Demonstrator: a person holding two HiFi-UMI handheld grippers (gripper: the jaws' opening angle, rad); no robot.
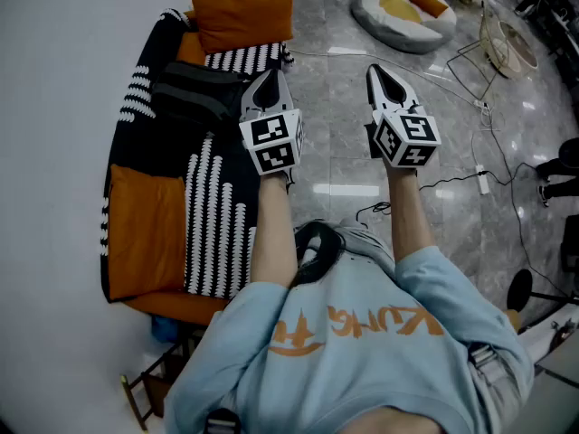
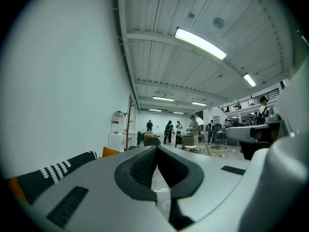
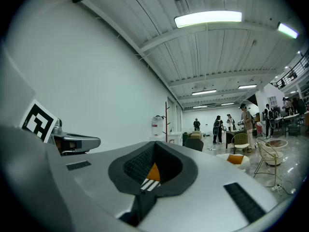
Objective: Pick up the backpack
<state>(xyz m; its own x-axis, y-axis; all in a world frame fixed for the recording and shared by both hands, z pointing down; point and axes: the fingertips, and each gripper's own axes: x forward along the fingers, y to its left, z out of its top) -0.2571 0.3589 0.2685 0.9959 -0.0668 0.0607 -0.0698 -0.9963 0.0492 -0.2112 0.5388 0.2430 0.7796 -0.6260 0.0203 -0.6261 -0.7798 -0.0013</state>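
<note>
Status: task not started, 0 steps of the pick-up done.

Near: person point(image 1: 362, 351) stands at the near right corner of the sofa point(image 1: 213, 224), both forearms out, 2 grippers held level in the air.

L gripper point(image 1: 269, 80): jaws closed tip to tip, nothing between them. Its own view gives only the white wall, ceiling, far room and a strip of striped cover at lower left. No bag in that view, so I judge it points over the bag, not at it.

R gripper point(image 1: 380, 72): jaws also closed, empty. A sliver of orange and stripes shows through the gap behind the pads. That's prob. the sofa beyond, not a held thing. It hangs over bare floor point(image 1: 335, 152), right of the sofa.

Sofa runs along the left wall, black/white striped cover. Near orange cushion point(image 1: 145, 233) lies at its near end.

Backpack point(image 1: 192, 98): dark, lies flat on the seat in the far half, between the near orange cushion and the far orange cushion point(image 1: 244, 14). Untouched. L gripper tip shows just beside its right end from the head view. Height gap can't be told, no contact seen. Handle or straps can't be made out.

Far: beanbag point(image 1: 398, 16) and cables point(image 1: 507, 188) on the floor, well apart from the bag, no hindrance.

Left to do, as I judge it: open the jaws, come down to the bag, find a strap or handle, close on it, lift. All of it.
</note>
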